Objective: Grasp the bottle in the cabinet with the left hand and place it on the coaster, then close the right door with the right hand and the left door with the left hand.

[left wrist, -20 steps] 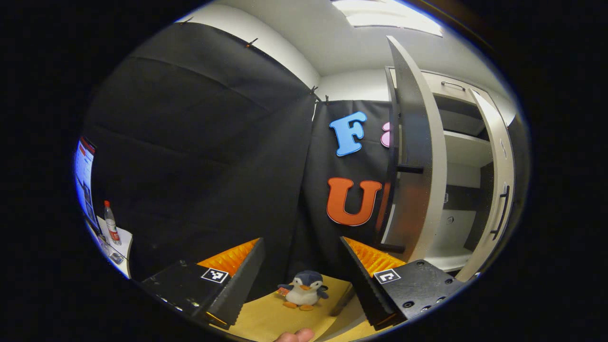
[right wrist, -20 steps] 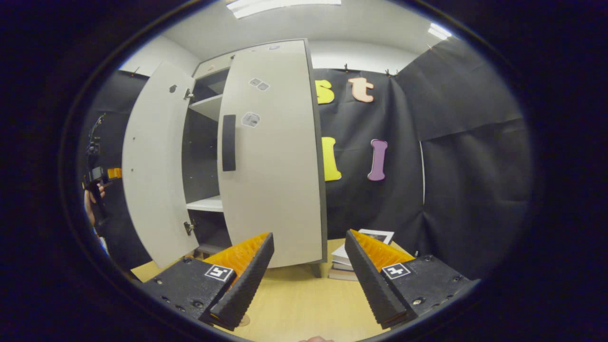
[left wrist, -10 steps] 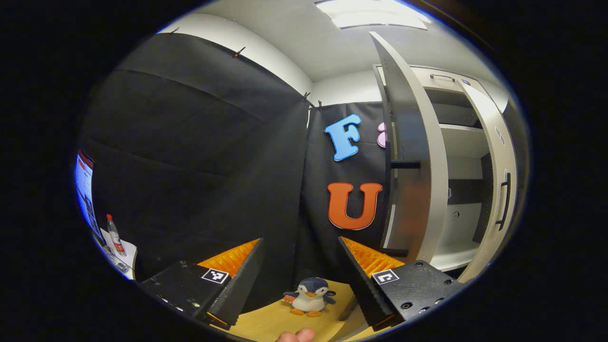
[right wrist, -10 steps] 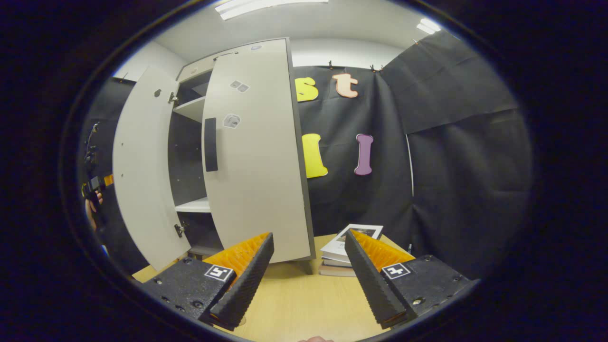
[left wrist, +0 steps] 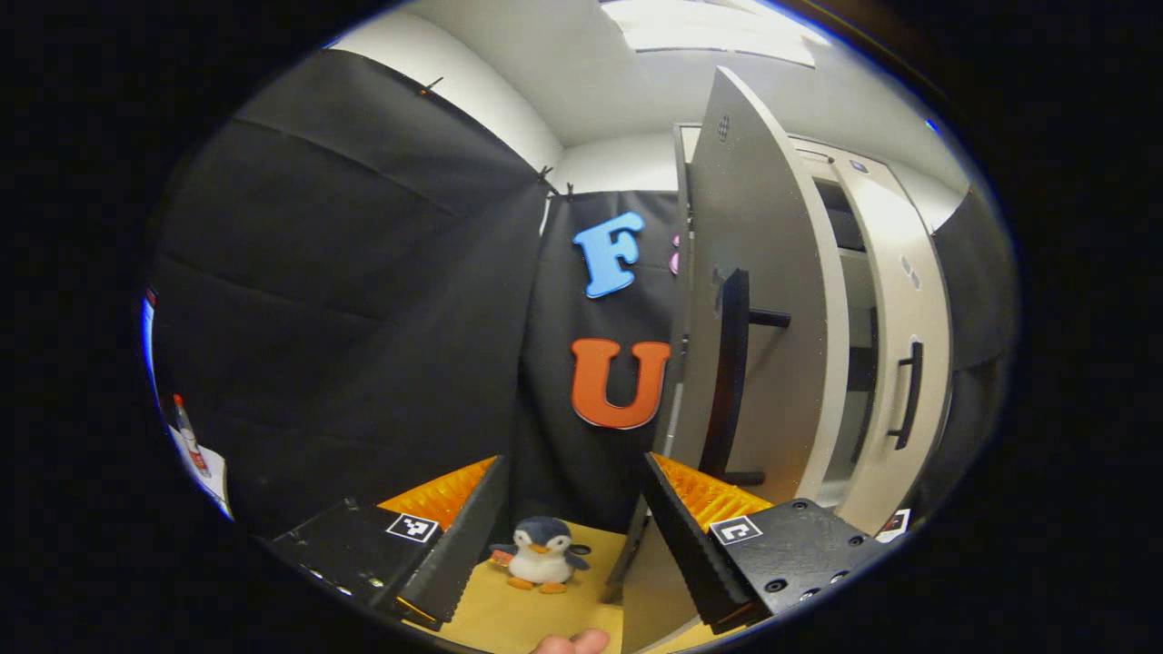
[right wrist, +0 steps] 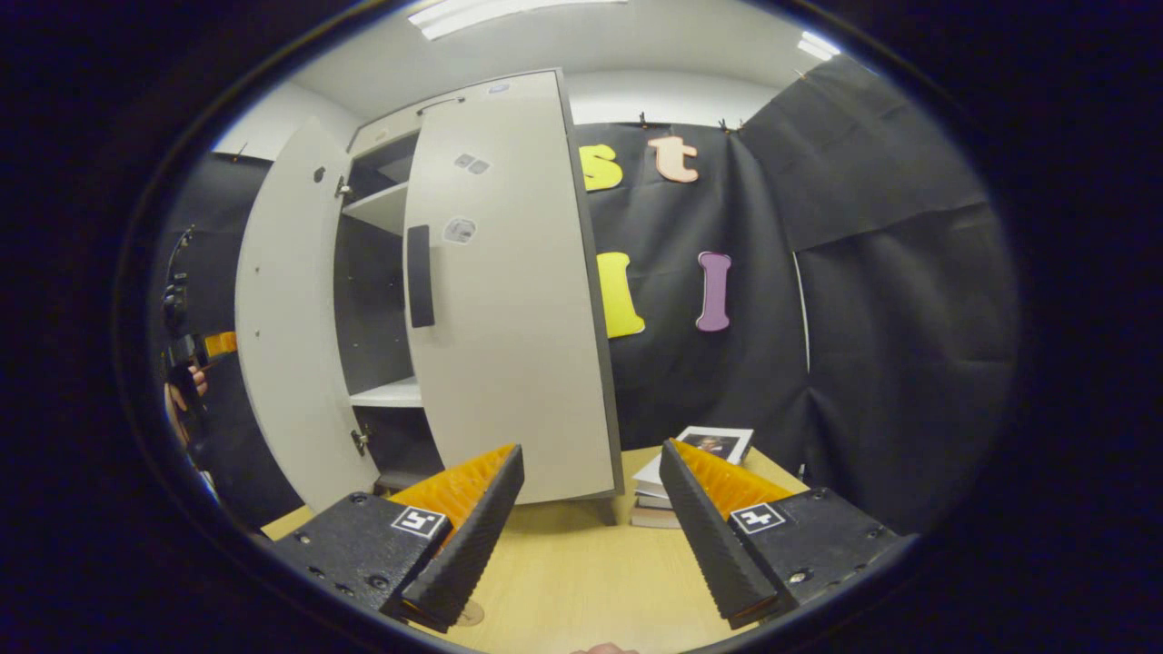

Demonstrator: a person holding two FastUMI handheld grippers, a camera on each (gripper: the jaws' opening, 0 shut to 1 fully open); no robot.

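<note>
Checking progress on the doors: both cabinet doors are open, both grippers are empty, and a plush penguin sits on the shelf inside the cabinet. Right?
Not quite. The penguin sits on the table beside the left door, not on a shelf; the left gripper view shows it. The rest holds.

No readable writing is showing anywhere. Small square black-and-white coded markers are sitting on the black finger blocks of the left tongs [left wrist: 572,545] and the right tongs [right wrist: 591,549], carrying patterns, not words. Pale stickers on the tall light-grey cabinet door [right wrist: 509,300] and the cover of the top book in the stack [right wrist: 700,450] are too small to read.
</note>
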